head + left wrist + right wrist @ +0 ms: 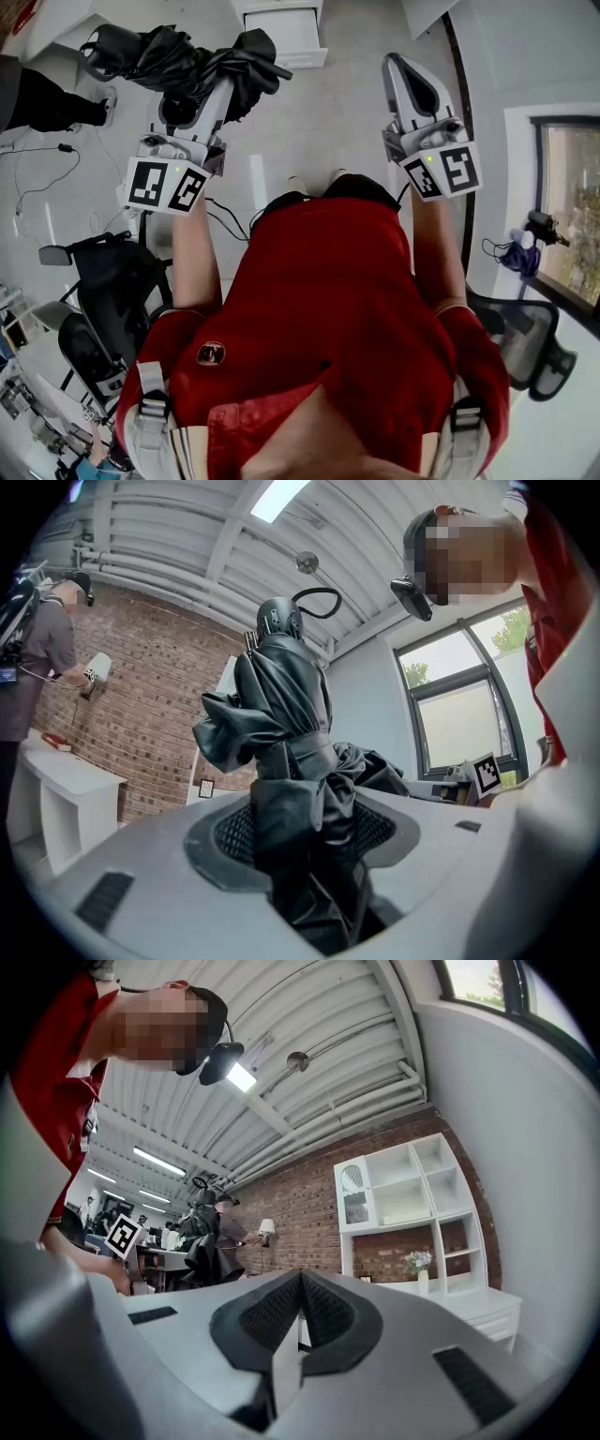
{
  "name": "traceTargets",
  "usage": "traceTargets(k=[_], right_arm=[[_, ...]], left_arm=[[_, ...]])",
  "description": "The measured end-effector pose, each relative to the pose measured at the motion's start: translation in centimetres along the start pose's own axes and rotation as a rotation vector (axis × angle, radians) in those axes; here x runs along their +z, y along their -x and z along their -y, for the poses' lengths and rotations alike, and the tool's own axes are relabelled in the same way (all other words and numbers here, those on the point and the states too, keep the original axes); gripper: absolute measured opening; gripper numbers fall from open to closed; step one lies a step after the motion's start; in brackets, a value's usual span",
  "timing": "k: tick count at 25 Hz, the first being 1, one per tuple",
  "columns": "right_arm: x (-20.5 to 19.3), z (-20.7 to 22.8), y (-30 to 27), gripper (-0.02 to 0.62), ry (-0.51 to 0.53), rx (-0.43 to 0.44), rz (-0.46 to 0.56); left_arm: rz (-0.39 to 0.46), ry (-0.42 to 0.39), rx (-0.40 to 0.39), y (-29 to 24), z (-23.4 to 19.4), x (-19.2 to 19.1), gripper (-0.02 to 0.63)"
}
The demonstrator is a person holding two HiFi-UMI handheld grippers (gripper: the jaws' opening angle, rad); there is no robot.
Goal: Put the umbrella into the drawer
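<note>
Left gripper (206,98) clamps the umbrella (178,58) mid-carry, right gripper (405,75) closed together, empty; next move likely calls for lowering it into the drawer (281,33).

A: How is the umbrella (281,714) finished?
B: Black cloth with a faint gloss is seen, creased and bunched, and bound by a strap of the same cloth.
A: And the left gripper (300,813)?
B: Its shell is moulded in smooth, matt grey plastic. The pads (234,832) are covered in a dark, rough mesh. The right gripper (300,1288) is finished alike.
A: The rest?
B: The wall (309,1204) is laid in rough red brick, the drawer (286,33) is finished smooth white, and the shirt (328,300) is made of matt red cloth.
</note>
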State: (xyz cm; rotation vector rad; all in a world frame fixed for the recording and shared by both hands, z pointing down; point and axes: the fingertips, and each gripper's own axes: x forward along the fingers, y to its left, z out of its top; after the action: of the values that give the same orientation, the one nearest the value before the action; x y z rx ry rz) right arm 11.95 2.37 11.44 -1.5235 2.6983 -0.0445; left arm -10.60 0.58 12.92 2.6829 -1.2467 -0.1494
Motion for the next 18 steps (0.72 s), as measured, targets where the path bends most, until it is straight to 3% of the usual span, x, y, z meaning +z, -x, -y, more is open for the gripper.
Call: traceTargets(k=[12,18], right_arm=[[-0.3,0.5,1.7,-0.002,0.0,-0.039,0.007],[1.3,-4.9,6.1,-0.002,-0.012,0.047,0.061]], left_arm=[[0.003,-0.019,-0.009,0.1,0.3,0.1,0.236],[0.003,-0.087,0.069,8.9,5.1,1.7,0.236]])
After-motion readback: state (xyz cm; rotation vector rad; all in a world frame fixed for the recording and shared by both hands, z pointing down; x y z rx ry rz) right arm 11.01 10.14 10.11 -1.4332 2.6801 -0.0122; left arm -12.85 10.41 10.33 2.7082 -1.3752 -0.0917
